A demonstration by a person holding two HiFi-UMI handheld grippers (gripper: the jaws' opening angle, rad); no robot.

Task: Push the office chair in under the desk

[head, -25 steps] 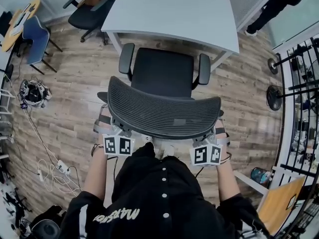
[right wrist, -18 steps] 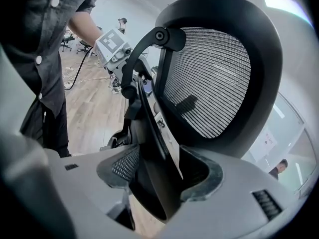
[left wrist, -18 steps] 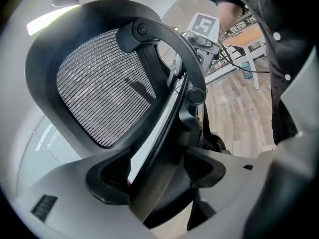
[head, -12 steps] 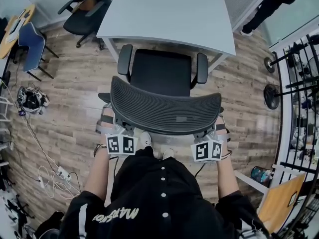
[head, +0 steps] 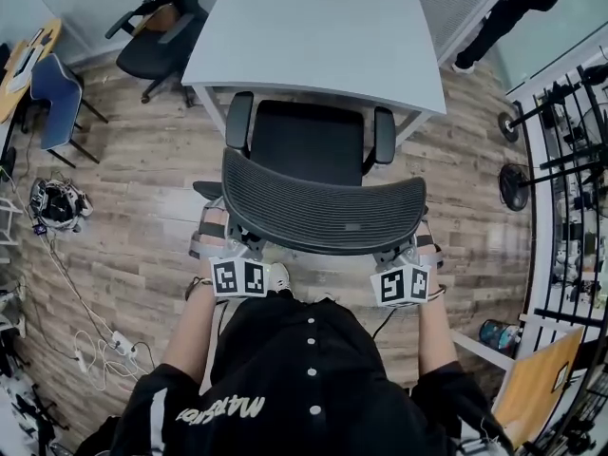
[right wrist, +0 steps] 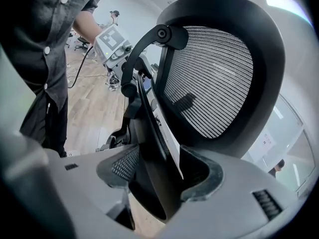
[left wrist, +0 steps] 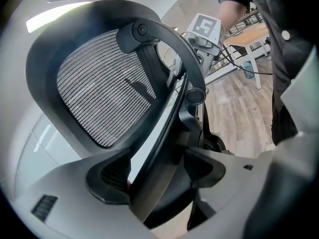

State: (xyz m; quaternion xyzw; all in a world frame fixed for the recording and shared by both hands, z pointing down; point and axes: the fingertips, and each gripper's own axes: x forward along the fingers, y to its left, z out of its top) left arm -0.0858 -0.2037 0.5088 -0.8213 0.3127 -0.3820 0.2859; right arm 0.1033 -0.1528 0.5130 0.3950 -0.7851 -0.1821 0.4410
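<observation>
Behind the chair (head: 313, 145), the left tool (left wrist: 154, 178) and right tool (right wrist: 159, 176) each clamp a rear bar of its backrest (head: 323, 212). Its seat front meets the counter's (head: 323, 27) near edge, the rest out.

The office chair (head: 312, 142) stands close before the counter (head: 323, 27) — left gripper (head: 220, 230) and right gripper (head: 418, 242) behind it, one at each side.

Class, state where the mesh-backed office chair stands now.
In the head view the office chair stands centre frame, seat front at the near edge of the white desk, the person behind its backrest.
</observation>
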